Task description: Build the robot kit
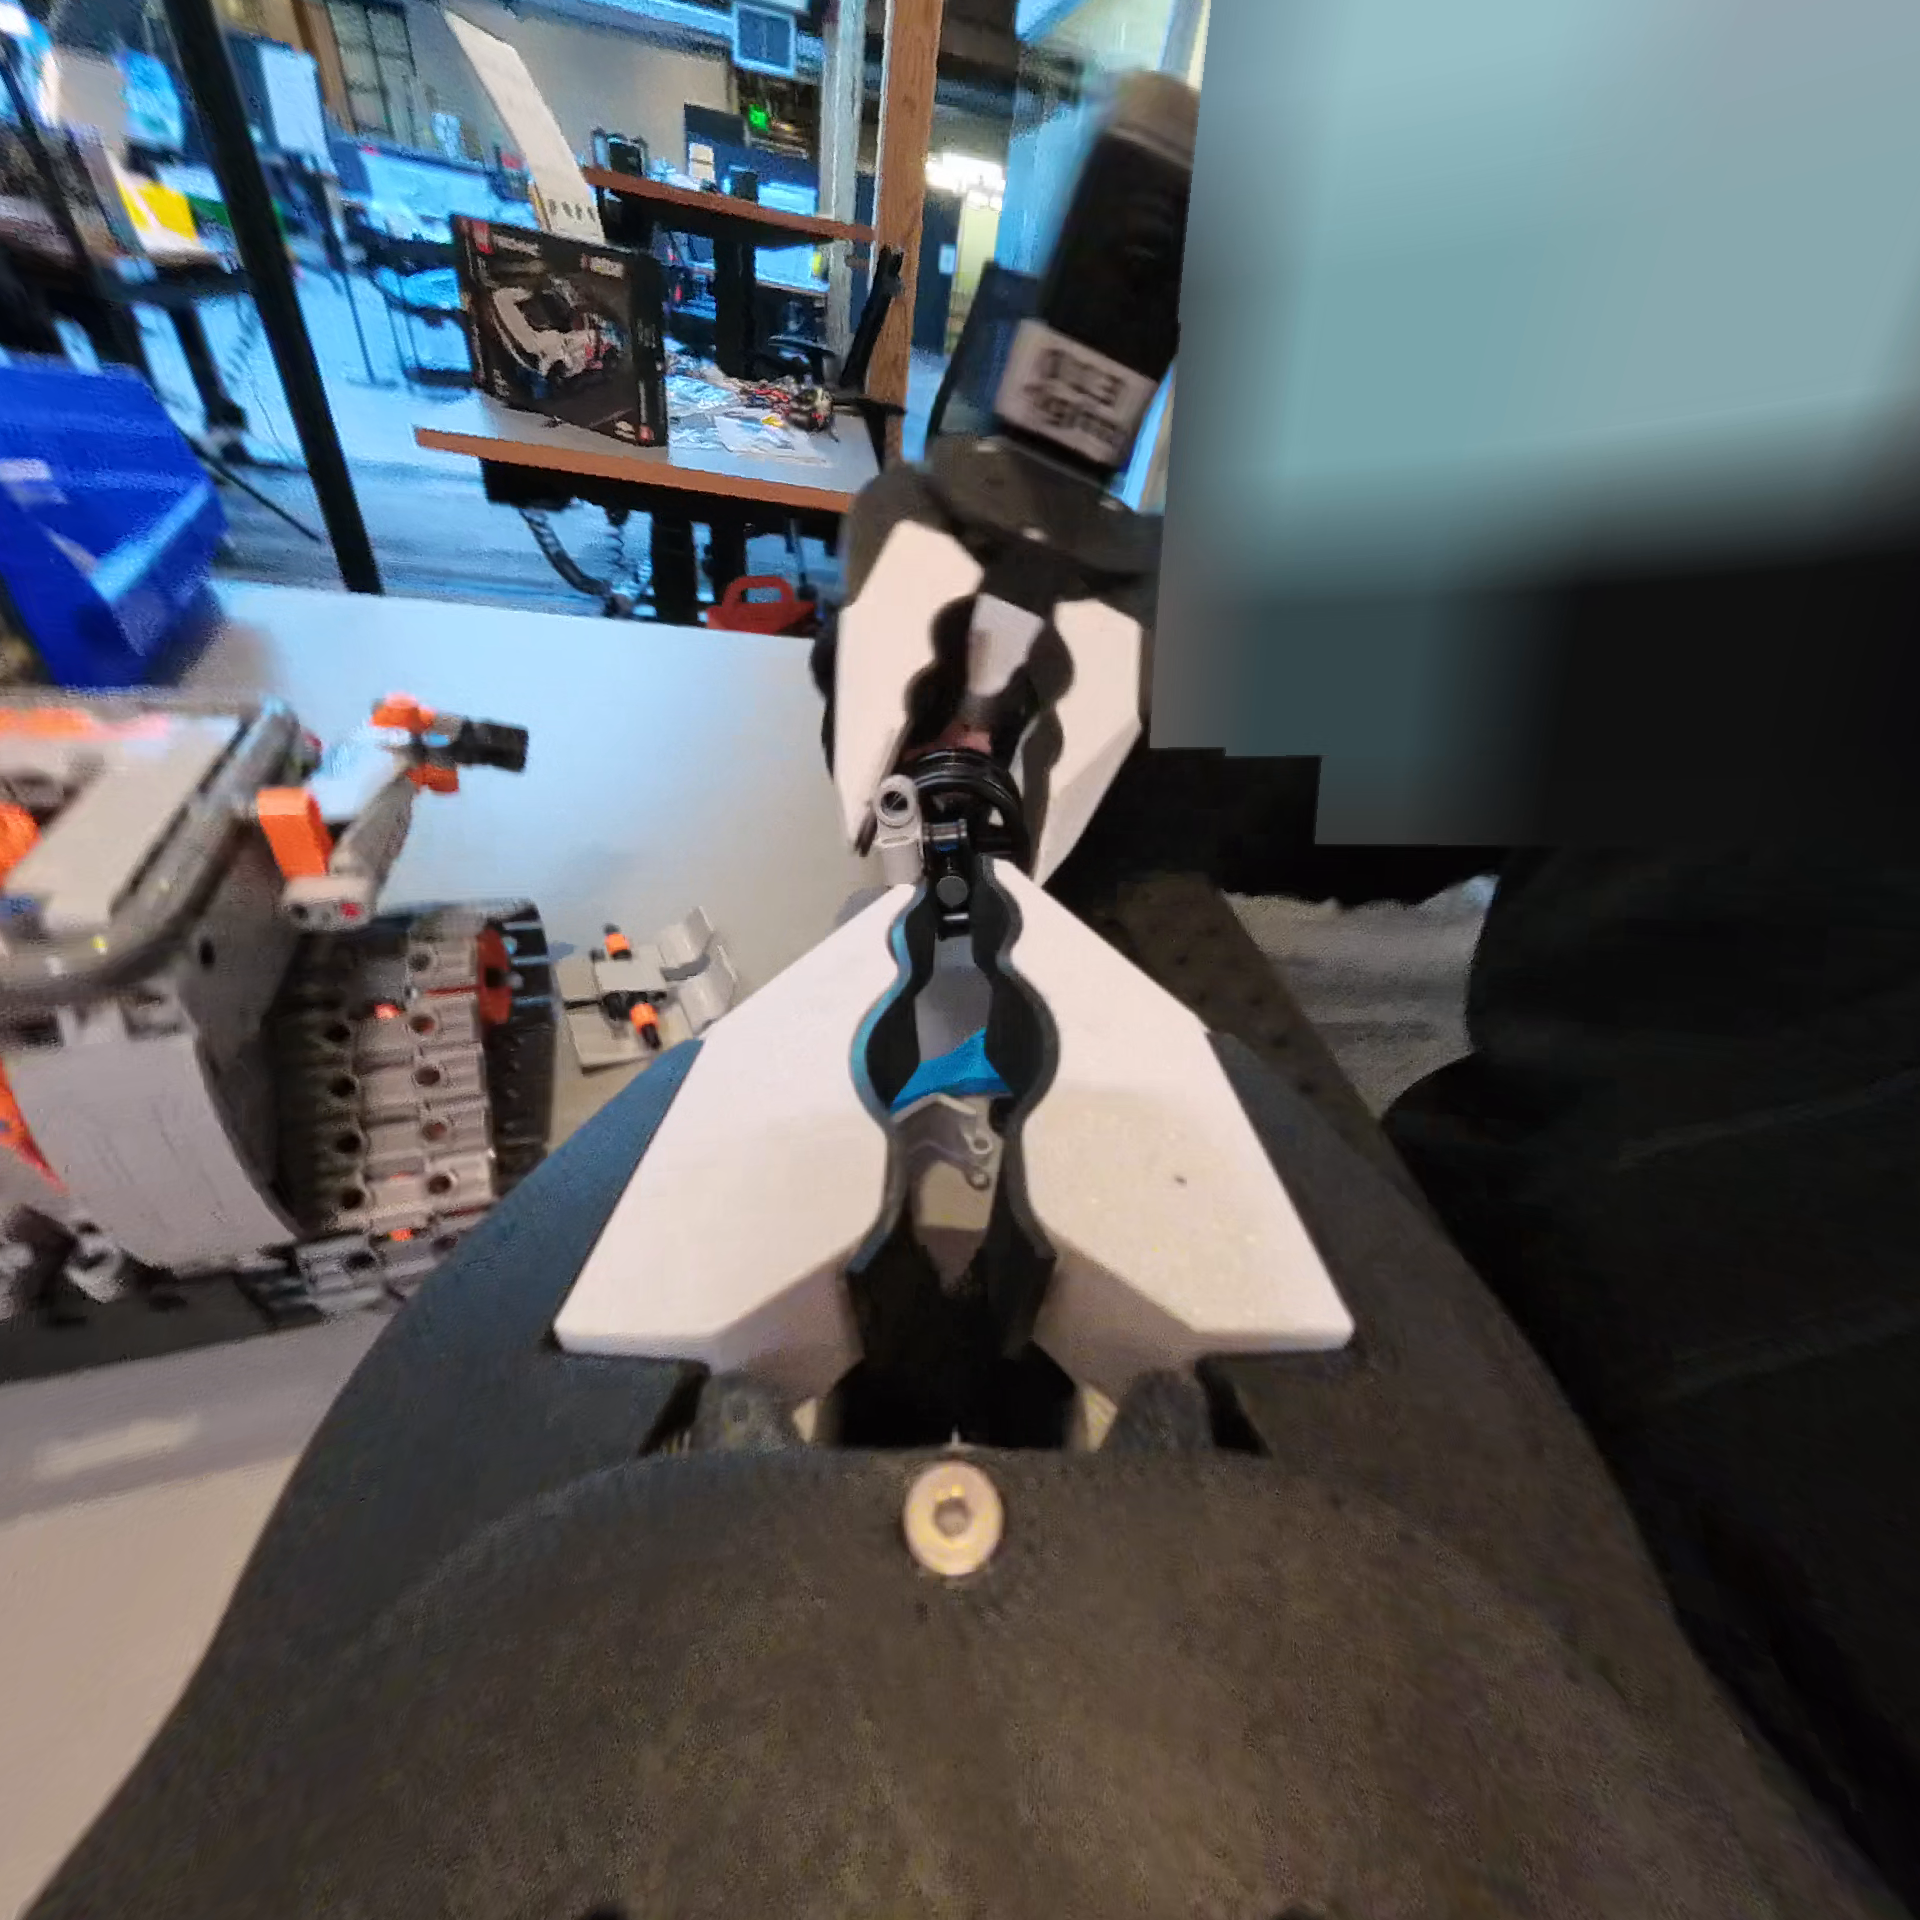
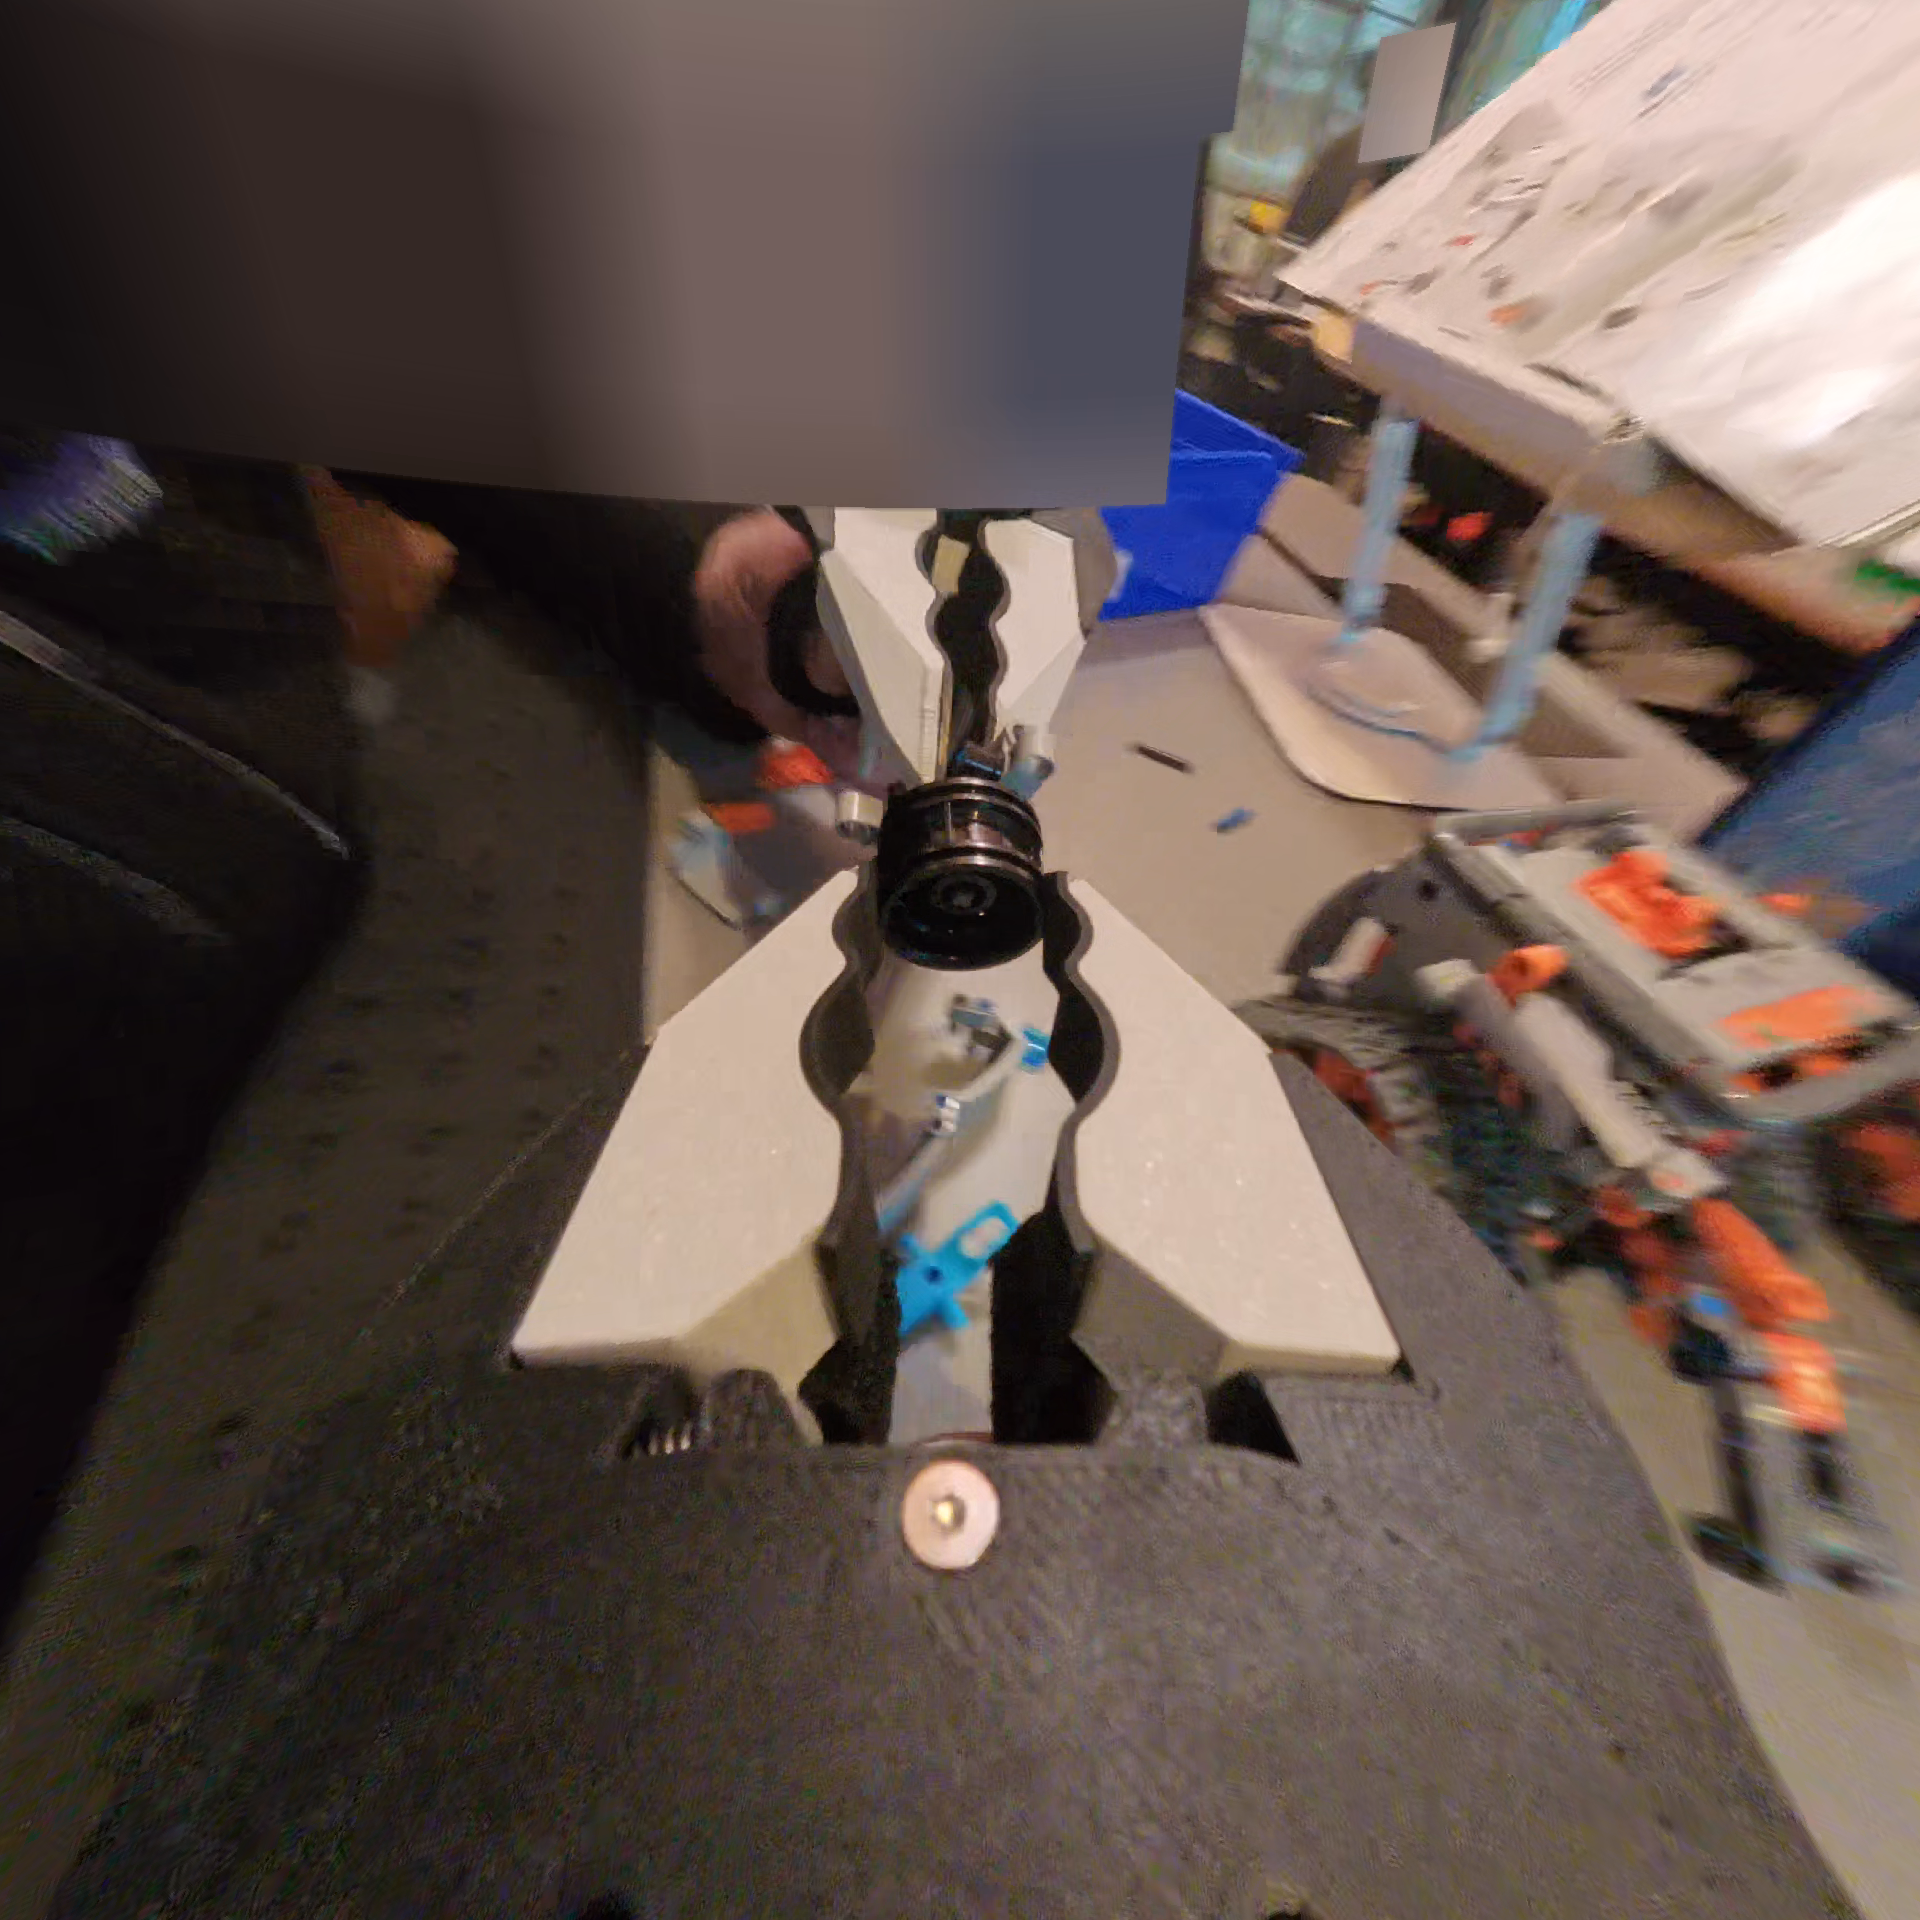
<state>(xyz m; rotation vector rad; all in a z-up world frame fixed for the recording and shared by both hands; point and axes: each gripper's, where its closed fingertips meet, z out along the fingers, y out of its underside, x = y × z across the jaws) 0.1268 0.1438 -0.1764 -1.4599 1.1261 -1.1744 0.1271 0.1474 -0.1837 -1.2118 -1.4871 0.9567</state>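
My left gripper [image 1: 951, 896] is shut on a small black pin connector [image 1: 951, 902] at its fingertips. My right gripper [image 2: 963, 896] faces it, shut on a black ribbed wheel hub [image 2: 961, 883]. The hub and connector belong to one small assembly held between both grippers above the table. A light grey connector [image 1: 894, 816] sticks out at its side. In the left wrist view the right gripper [image 1: 956, 821] comes in from above with the hub [image 1: 966, 784]. In the right wrist view the left gripper [image 2: 966, 758] is just behind the hub, with a person's hand [image 2: 748, 634] on it.
A large grey and orange brick-built tracked model [image 1: 260, 1039] stands on the white table; it also shows in the right wrist view [image 2: 1610, 1039]. A small grey sub-assembly [image 1: 644, 987] lies beside it. Loose blue pieces [image 2: 940, 1268] lie below. A blue bin [image 1: 94, 520] and a propped instruction booklet [image 2: 1662, 208] stand behind. Less than 4 cm separates the two grippers' tips.
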